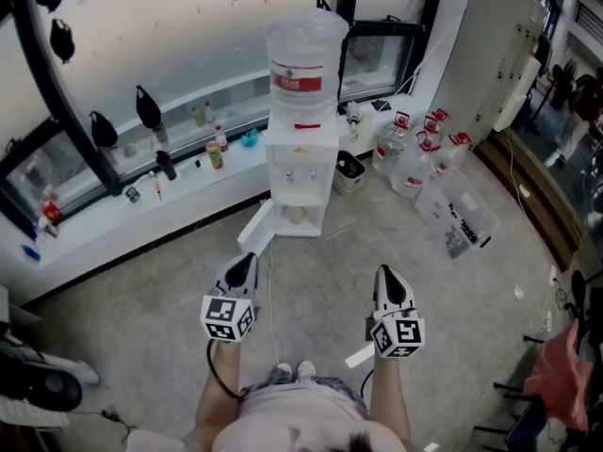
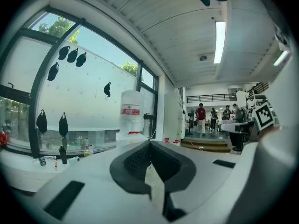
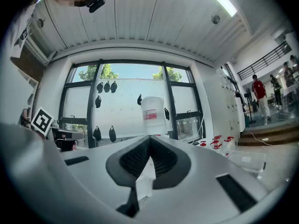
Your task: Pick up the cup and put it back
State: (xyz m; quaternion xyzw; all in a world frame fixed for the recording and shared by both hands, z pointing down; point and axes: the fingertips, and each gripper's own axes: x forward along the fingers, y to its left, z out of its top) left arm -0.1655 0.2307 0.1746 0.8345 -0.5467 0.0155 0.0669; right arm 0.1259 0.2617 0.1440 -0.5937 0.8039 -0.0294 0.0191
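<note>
A white water dispenser (image 1: 301, 163) with a clear bottle (image 1: 303, 50) on top stands against the window wall ahead of me. Its lower cabinet door (image 1: 256, 229) hangs open; a pale object (image 1: 298, 217) sits inside, too small to tell as a cup. My left gripper (image 1: 247, 260) and right gripper (image 1: 386, 273) are held side by side over the floor, well short of the dispenser, both pointing at it. Both are shut with nothing between the jaws. The left gripper view shows the left gripper (image 2: 149, 146) and the dispenser (image 2: 131, 115). The right gripper view shows the right gripper (image 3: 149, 141) and the dispenser (image 3: 153, 115).
Several red-capped water jugs (image 1: 415, 153) and a clear plastic box (image 1: 457, 217) lie on the floor right of the dispenser. A white window ledge (image 1: 113, 219) at left carries small bottles. A cable (image 1: 270, 318) runs along the floor. People (image 2: 201, 118) stand far off.
</note>
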